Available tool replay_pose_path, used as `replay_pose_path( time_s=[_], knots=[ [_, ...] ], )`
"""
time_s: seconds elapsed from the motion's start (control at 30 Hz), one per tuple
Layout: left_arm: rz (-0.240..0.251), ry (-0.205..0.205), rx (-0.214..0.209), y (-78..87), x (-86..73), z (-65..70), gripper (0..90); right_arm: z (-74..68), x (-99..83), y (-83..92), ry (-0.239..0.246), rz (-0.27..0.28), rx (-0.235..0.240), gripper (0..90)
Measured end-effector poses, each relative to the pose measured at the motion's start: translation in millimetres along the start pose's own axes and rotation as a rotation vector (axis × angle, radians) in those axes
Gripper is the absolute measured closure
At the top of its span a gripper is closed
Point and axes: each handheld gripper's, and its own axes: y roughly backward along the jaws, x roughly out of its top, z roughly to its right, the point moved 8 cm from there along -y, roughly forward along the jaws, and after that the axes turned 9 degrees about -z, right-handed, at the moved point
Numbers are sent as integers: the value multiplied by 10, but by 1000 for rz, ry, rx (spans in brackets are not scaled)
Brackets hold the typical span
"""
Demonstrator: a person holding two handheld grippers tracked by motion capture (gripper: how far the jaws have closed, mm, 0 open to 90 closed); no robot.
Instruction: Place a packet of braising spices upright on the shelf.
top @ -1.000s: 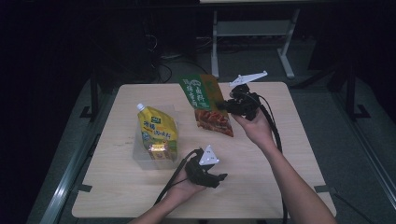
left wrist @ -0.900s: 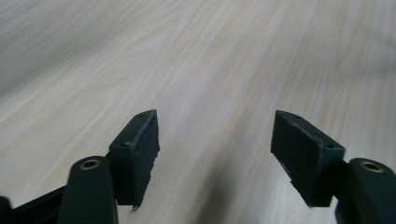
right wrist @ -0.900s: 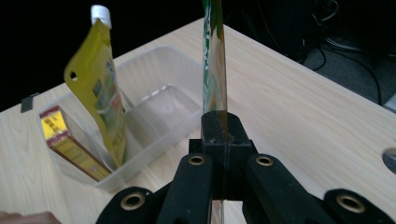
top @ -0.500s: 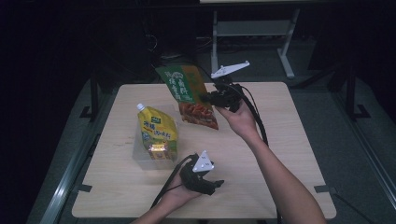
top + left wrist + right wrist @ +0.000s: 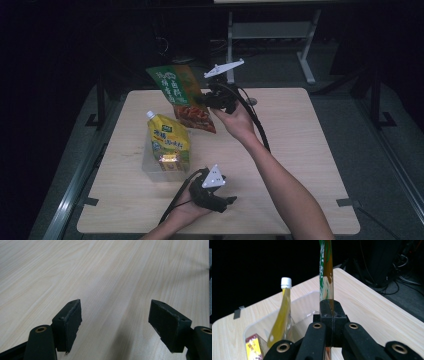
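My right gripper (image 5: 201,100) is shut on the edge of a green and orange snack bag (image 5: 181,96), holding it in the air over the table's far side. In the right gripper view the bag (image 5: 325,270) stands edge-on above the closed jaws (image 5: 329,312). Below it to the left is a clear plastic bin (image 5: 150,170) with a yellow spouted pouch (image 5: 170,142) upright inside. My left gripper (image 5: 227,200) rests low near the front edge. Its jaws (image 5: 115,325) have just been opening, with only bare tabletop between them.
The light wooden table (image 5: 300,150) has bare room on its right half and front. A small yellow and red box (image 5: 253,347) also sits in the bin (image 5: 307,302) next to the pouch (image 5: 283,312). Dark floor, cables and a metal stand lie beyond the far edge.
My right gripper has carried the snack bag leftwards and a little up, bringing it nearer the bin. The left hand has stayed where it was.
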Motion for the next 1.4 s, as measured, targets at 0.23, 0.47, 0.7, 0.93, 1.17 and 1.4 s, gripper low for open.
replay_pose_path(
  time_s=[0.23, 0.47, 0.7, 0.93, 1.17, 1.4],
  knots=[
    [7, -5, 3, 27, -19, 3, 250, -75, 43, -259, 1, -10, 28, 900],
    [17, -4, 4, 43, -22, 6, 250, -110, 54, -476, -7, -15, 55, 900],
    [17, -8, 10, 59, -31, -18, 250, -125, 63, -614, -13, -10, 66, 900],
    [26, 5, 4, 60, -25, 4, 250, -120, 43, -710, -31, 0, 65, 900],
    [17, -11, 1, 24, -26, 20, 250, -119, -11, -815, -49, 24, 64, 900],
    [17, -8, 1, 30, -32, 38, 250, -88, -150, -954, -85, 23, 68, 900]
  ],
)
